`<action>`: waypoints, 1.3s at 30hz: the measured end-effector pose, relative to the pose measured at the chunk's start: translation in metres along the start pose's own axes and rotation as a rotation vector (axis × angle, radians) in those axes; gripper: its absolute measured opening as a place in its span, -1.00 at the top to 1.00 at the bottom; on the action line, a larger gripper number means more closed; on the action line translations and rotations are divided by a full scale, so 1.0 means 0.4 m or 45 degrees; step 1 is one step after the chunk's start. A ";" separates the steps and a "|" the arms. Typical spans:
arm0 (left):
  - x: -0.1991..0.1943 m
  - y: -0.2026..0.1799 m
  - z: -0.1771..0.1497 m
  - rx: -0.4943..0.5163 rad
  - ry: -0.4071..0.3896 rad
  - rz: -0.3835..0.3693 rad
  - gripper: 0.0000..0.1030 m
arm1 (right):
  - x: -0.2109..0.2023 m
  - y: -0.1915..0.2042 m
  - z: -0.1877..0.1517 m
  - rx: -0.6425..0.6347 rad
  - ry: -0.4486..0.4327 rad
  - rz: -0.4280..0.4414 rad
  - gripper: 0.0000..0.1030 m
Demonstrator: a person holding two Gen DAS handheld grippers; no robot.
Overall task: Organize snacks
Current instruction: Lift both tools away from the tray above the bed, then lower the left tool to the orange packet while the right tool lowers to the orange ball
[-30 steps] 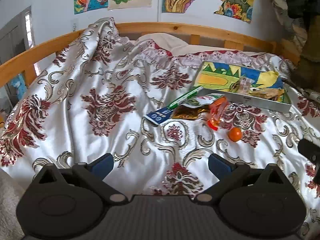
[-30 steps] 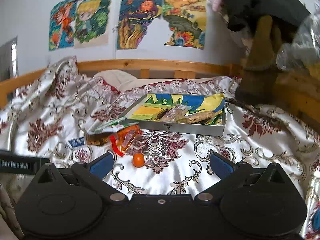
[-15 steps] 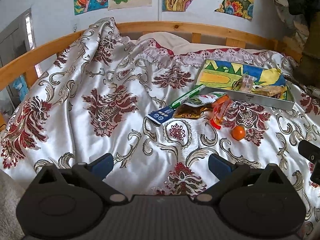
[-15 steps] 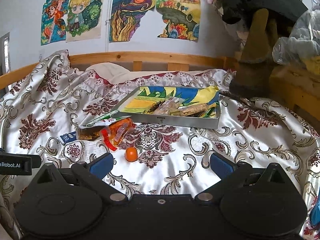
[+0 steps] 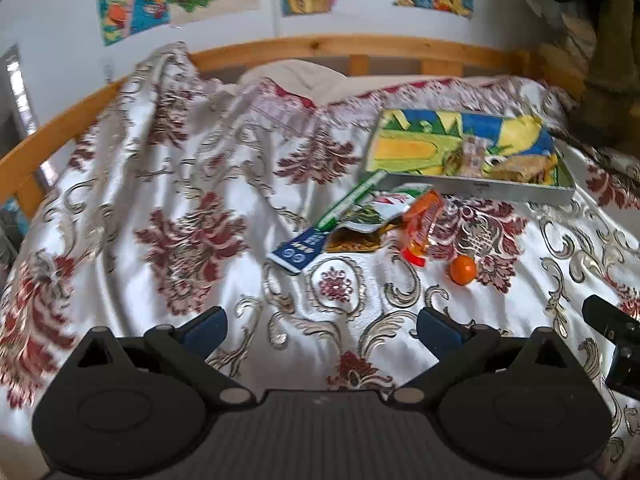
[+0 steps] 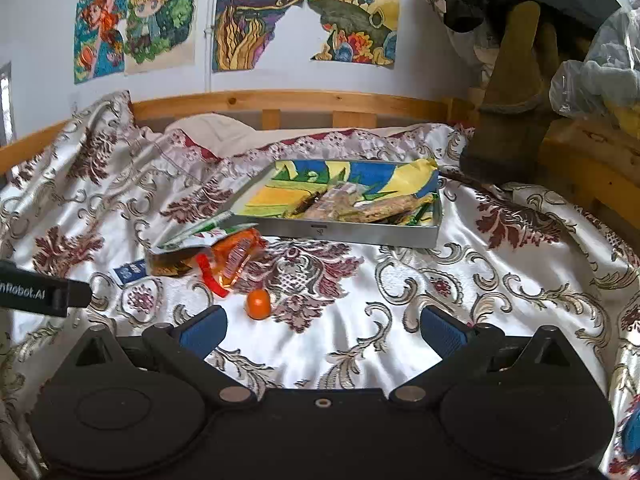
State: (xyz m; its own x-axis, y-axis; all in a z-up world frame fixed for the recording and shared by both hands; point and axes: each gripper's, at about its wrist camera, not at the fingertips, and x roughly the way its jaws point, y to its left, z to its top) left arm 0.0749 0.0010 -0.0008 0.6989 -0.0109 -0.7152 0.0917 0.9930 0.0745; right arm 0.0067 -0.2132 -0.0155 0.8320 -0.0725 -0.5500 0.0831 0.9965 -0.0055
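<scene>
two tools hang open and empty over the bed. the small orange ball [image 6: 258,303] lies just ahead of the right tool [image 6: 320,330], a bit to its left side, so that tool is nearer. the orange packet [image 6: 234,258] past it points toward the metal tray [image 6: 352,234].

A white satin bedspread [image 6: 460,280] carries dark red floral medallions and silvery-gold scrolls. On it, a grey metal tray [image 6: 360,234] holds a blue, yellow and green lining, near an orange snack packet [image 6: 236,254], a small orange fruit [image 6: 258,303] and a blue-and-white packet [image 5: 298,254]. Both black grippers have blue finger pads [image 6: 204,330].
</scene>
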 end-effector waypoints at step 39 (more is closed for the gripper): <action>0.415 -0.126 0.186 0.122 -0.057 -0.461 -0.83 | 0.375 0.070 0.028 -0.284 0.260 0.352 -0.45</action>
State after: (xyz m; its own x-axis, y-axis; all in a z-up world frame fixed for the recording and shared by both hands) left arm 0.2391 -0.0596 -0.0716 0.6391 -0.3661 -0.6764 0.4028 0.9085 -0.1112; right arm 0.1399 -0.1966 -0.0886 0.6786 0.1864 -0.7104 -0.2678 0.9635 -0.0030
